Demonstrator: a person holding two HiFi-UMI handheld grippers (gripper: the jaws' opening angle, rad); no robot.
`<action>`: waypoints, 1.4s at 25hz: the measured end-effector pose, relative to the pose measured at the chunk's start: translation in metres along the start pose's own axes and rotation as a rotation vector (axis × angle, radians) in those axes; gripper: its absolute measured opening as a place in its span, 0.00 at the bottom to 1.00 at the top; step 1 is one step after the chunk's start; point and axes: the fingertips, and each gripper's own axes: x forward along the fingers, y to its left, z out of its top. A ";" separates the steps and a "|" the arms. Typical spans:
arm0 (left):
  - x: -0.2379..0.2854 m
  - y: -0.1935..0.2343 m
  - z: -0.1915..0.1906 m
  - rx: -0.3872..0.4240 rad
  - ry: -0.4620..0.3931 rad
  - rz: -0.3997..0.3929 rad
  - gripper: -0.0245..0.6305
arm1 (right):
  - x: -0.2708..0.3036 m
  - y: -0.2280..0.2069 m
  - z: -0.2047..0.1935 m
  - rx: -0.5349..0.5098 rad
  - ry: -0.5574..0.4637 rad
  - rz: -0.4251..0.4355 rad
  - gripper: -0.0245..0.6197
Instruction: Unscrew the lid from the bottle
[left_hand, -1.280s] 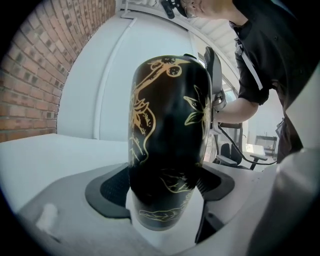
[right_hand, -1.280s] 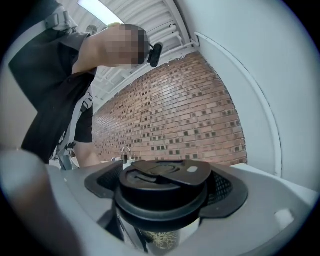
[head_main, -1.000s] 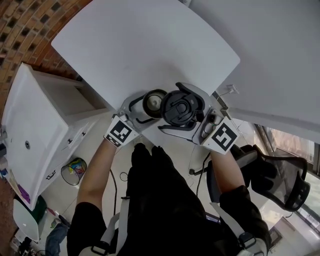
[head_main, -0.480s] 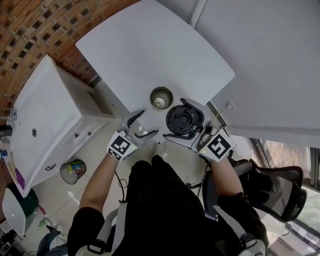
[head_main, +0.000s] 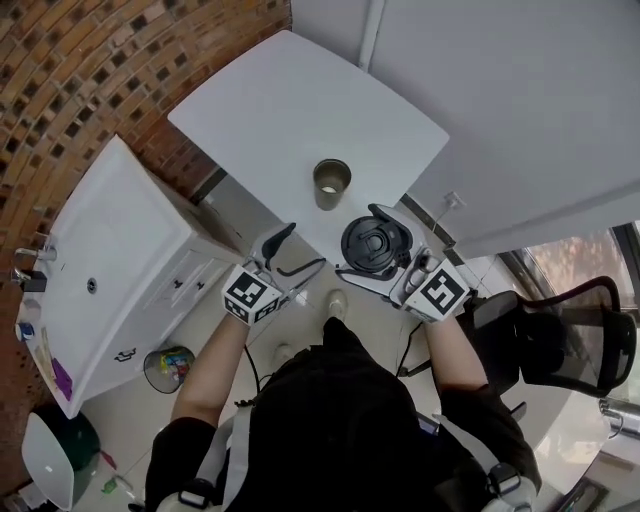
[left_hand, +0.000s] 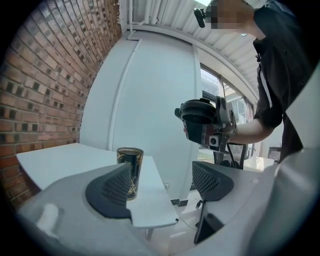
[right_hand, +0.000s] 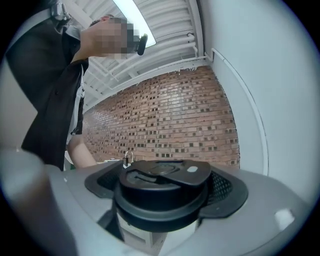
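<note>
The dark cylindrical bottle with gold pattern (head_main: 331, 184) stands upright and uncapped on the white table (head_main: 290, 110). At its 5 o'clock, clear of it, the right tongs (head_main: 375, 246) clamp the round black plastic lid (right_hand: 162, 185). At its 7 o'clock the left tongs (head_main: 300, 252) gape wide, holding nothing
</note>
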 end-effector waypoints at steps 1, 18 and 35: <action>-0.010 -0.006 0.004 0.003 -0.008 -0.003 0.63 | -0.001 0.012 0.004 -0.003 -0.006 -0.006 0.79; -0.170 -0.081 0.046 -0.005 -0.155 0.029 0.04 | -0.014 0.178 0.023 -0.015 -0.044 -0.123 0.79; -0.192 -0.145 0.060 -0.043 -0.219 0.049 0.04 | -0.080 0.200 0.033 0.070 -0.102 -0.169 0.79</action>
